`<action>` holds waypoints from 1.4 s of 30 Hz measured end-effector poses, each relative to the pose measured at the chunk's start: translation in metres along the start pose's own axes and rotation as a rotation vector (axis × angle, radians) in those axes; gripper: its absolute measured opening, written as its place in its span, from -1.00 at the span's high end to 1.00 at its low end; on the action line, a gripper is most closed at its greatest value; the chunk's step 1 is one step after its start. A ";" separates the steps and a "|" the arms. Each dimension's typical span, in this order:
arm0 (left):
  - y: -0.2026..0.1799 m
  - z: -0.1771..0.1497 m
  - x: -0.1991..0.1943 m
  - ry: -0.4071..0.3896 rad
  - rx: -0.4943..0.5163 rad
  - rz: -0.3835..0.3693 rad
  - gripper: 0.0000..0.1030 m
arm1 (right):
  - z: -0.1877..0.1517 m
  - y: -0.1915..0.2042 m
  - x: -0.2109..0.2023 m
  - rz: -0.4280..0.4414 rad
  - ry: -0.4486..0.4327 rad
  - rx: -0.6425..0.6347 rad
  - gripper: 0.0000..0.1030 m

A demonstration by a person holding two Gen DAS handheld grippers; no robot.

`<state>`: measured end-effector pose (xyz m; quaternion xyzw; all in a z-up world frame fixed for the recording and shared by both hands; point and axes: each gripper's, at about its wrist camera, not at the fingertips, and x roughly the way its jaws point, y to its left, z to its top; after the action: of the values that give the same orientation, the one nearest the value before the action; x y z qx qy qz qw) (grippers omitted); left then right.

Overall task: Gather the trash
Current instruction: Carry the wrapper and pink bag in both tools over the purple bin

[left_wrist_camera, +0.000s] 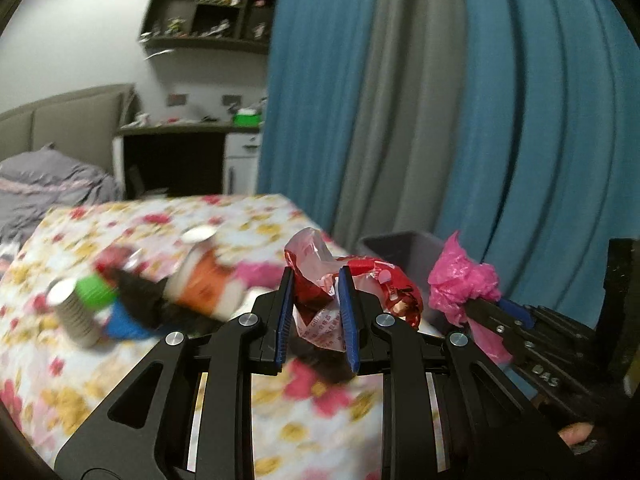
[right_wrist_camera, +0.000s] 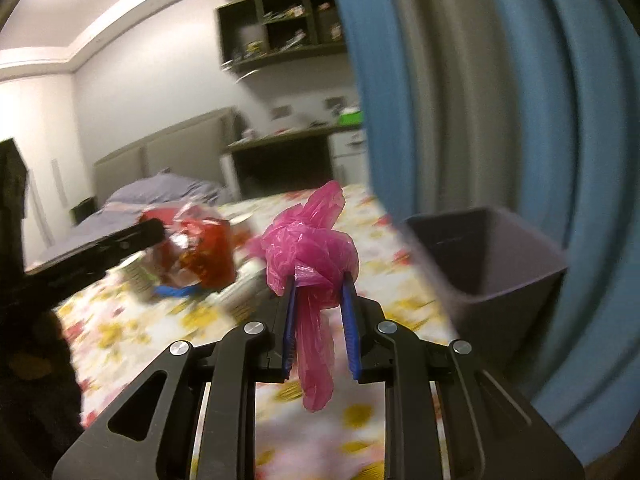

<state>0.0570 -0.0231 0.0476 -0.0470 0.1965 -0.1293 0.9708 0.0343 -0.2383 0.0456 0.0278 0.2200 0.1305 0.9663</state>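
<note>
Left wrist: two hand-held grippers, one wrapper [left_wrist_camera: 320, 280], one bag [left_wrist_camera: 460, 280].

The left tool [left_wrist_camera: 316, 280] points slightly downward, its blue pads [left_wrist_camera: 285, 312] pinched on a crumpled red wrapper [left_wrist_camera: 356, 280]. The right tool [right_wrist_camera: 320, 280] tilts down alike beside it, its jaws clamped on a bunched pink bag [right_wrist_camera: 310, 248] whose tail hangs between them.

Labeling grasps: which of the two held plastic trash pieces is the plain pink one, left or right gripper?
The pink plastic bag is in the right gripper. The left gripper holds a red-and-white printed wrapper instead.
</note>
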 end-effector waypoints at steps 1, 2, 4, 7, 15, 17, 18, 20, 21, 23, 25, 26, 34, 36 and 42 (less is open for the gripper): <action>-0.009 0.006 0.007 -0.004 0.007 -0.015 0.58 | 0.004 -0.008 0.001 -0.028 -0.010 0.004 0.58; -0.019 0.014 0.017 -0.008 0.015 -0.031 0.58 | 0.009 -0.019 0.004 -0.068 -0.022 0.010 0.58; -0.034 0.023 0.033 -0.011 0.021 -0.050 0.58 | 0.014 -0.034 0.011 -0.119 -0.030 0.020 0.58; -0.056 0.038 0.064 -0.003 0.027 -0.070 0.58 | 0.020 -0.058 0.023 -0.174 -0.033 0.043 0.57; -0.103 0.058 0.137 0.039 0.042 -0.101 0.58 | 0.031 -0.101 0.049 -0.240 -0.029 0.084 0.57; -0.111 0.059 0.154 0.055 0.045 -0.105 0.58 | 0.032 -0.108 0.055 -0.250 -0.022 0.091 0.57; -0.113 0.058 0.158 0.061 0.045 -0.107 0.58 | 0.032 -0.114 0.059 -0.257 -0.017 0.092 0.57; -0.118 0.059 0.169 0.072 0.049 -0.104 0.58 | 0.031 -0.118 0.065 -0.271 -0.007 0.089 0.57; -0.119 0.059 0.175 0.076 0.048 -0.102 0.58 | 0.031 -0.121 0.068 -0.276 0.000 0.091 0.57; -0.122 0.059 0.185 0.088 0.037 -0.109 0.58 | 0.030 -0.126 0.072 -0.282 0.009 0.098 0.56; -0.124 0.058 0.193 0.098 0.028 -0.111 0.58 | 0.031 -0.129 0.076 -0.288 0.015 0.102 0.56; -0.125 0.058 0.197 0.102 0.029 -0.111 0.58 | 0.031 -0.131 0.077 -0.291 0.019 0.103 0.56; -0.131 0.055 0.223 0.135 0.039 -0.123 0.58 | 0.033 -0.141 0.094 -0.299 0.051 0.117 0.53; -0.131 0.053 0.227 0.145 0.039 -0.125 0.58 | 0.033 -0.142 0.099 -0.299 0.062 0.119 0.53; -0.127 0.050 0.244 0.186 0.008 -0.143 0.58 | 0.030 -0.151 0.108 -0.301 0.082 0.139 0.51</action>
<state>0.2644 -0.2088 0.0217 -0.0448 0.2814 -0.2027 0.9368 0.1770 -0.3549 0.0110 0.0560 0.2695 -0.0300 0.9609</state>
